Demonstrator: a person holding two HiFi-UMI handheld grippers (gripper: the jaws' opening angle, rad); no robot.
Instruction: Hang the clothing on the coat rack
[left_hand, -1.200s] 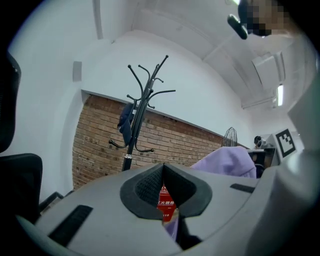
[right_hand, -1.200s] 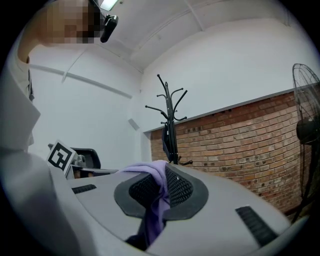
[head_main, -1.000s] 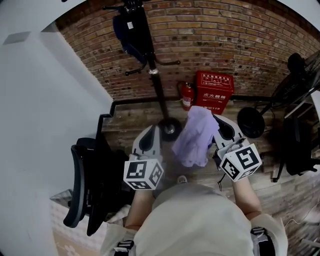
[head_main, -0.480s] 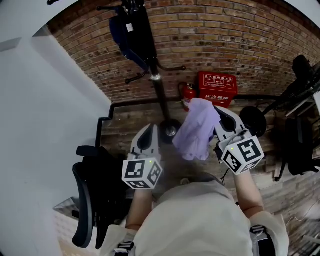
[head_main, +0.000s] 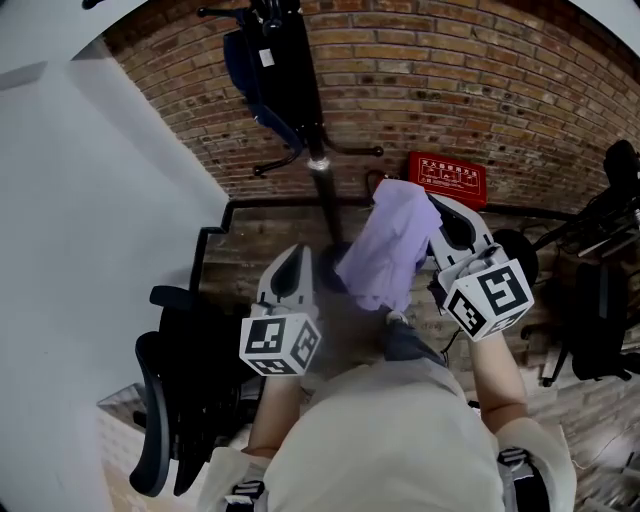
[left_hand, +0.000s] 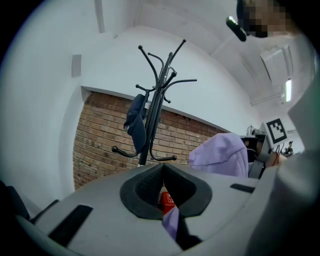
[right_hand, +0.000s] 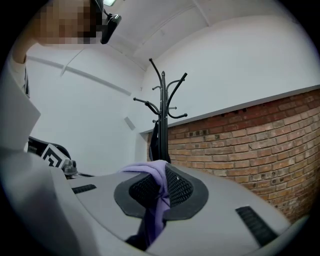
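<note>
A black coat rack (head_main: 318, 170) stands against the brick wall, with a dark blue garment (head_main: 262, 70) hanging near its top. My right gripper (head_main: 437, 208) is shut on a lavender garment (head_main: 390, 245), which droops to its left, level with the rack's lower pole. In the right gripper view the lavender cloth (right_hand: 159, 195) runs between the shut jaws of the right gripper (right_hand: 160, 172), with the rack (right_hand: 162, 115) ahead. My left gripper (head_main: 293, 262) is shut and holds nothing, left of the rack's base. The left gripper view shows the left gripper (left_hand: 162, 167), rack (left_hand: 157, 105), blue garment (left_hand: 136, 122) and lavender garment (left_hand: 220, 155).
A red fire-equipment box (head_main: 447, 177) sits on the floor against the brick wall, right of the rack. A black office chair (head_main: 180, 390) stands close at the left by a white wall (head_main: 100, 200). Dark stands and gear (head_main: 600, 300) crowd the right side.
Both grippers have come closer to the rack. The right gripper has lifted the lavender garment higher, so it now hides the fire extinguisher. The left gripper stays shut.
</note>
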